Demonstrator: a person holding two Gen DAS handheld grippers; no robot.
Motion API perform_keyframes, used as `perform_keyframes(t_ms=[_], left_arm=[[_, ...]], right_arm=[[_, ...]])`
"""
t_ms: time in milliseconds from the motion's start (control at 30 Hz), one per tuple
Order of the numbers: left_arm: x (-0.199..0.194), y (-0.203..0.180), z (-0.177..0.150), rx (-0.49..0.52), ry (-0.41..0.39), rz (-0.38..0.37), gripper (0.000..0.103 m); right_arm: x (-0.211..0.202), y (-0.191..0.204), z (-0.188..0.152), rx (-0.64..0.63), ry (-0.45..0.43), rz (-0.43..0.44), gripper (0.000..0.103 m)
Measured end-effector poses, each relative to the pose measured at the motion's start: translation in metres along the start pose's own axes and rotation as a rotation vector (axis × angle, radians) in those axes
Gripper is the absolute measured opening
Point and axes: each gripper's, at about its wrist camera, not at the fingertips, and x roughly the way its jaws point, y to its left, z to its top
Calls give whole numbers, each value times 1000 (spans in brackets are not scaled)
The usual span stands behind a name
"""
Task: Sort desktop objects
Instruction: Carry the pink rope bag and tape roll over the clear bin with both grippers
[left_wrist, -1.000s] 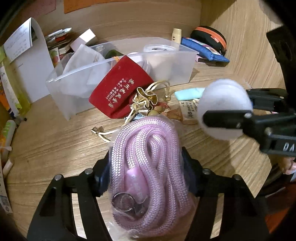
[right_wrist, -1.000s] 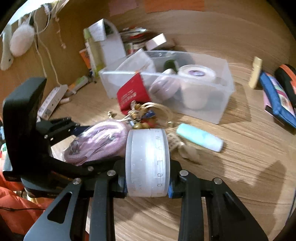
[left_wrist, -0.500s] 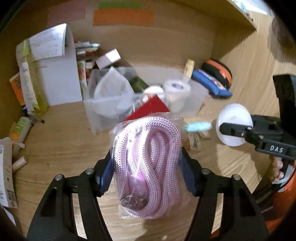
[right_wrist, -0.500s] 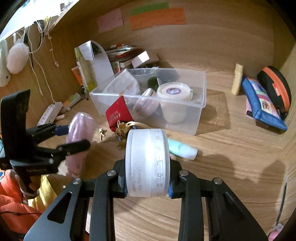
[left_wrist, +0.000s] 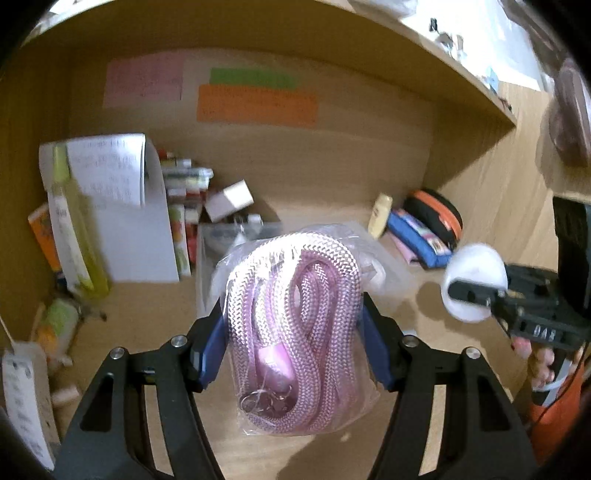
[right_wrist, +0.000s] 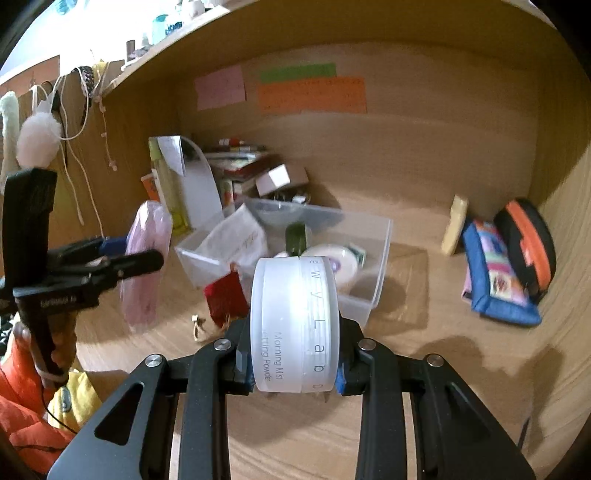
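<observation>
My left gripper (left_wrist: 293, 332) is shut on a clear bag of coiled pink rope (left_wrist: 295, 325), held up above the wooden desk. In the right wrist view that bag of pink rope (right_wrist: 146, 258) hangs at the left in the left gripper (right_wrist: 136, 258). My right gripper (right_wrist: 293, 360) is shut on a round white powder jar (right_wrist: 295, 325), gripped by its flat faces. In the left wrist view the same jar (left_wrist: 474, 282) shows at the right. A clear plastic bin (right_wrist: 369, 291) with several items inside stands on the desk beyond both grippers.
A red pouch (right_wrist: 225, 295) leans against the bin's front. At the right lie a blue pouch (right_wrist: 495, 280), a black and orange case (right_wrist: 528, 243) and a cream tube (right_wrist: 456, 225). Books, a white box (right_wrist: 277, 179) and papers crowd the back left. Sticky notes (right_wrist: 310, 92) hang on the back wall.
Both grippers have risen from the desk with their loads. The view has tipped up, so the bin now sits lower and smaller and the back wall with its notes has come into view.
</observation>
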Motion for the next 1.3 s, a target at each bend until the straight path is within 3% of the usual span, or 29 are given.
perform_keyframes(t_ms=[167,500,800,1300], left_arm=[[12,13,29,-42,4,-71,64],[52,19,63,-33,3,-26,64],[103,29,67,-44,68,-31,64],[155,48,58,-37,171,-39,64]], right_arm=[[10,3,11,-29,8,-20,27],[43,-9,42,-29,10,-36,27],[87,-15,66,-12,55,-41,27],[152,-15,74,1,164,-42,27]])
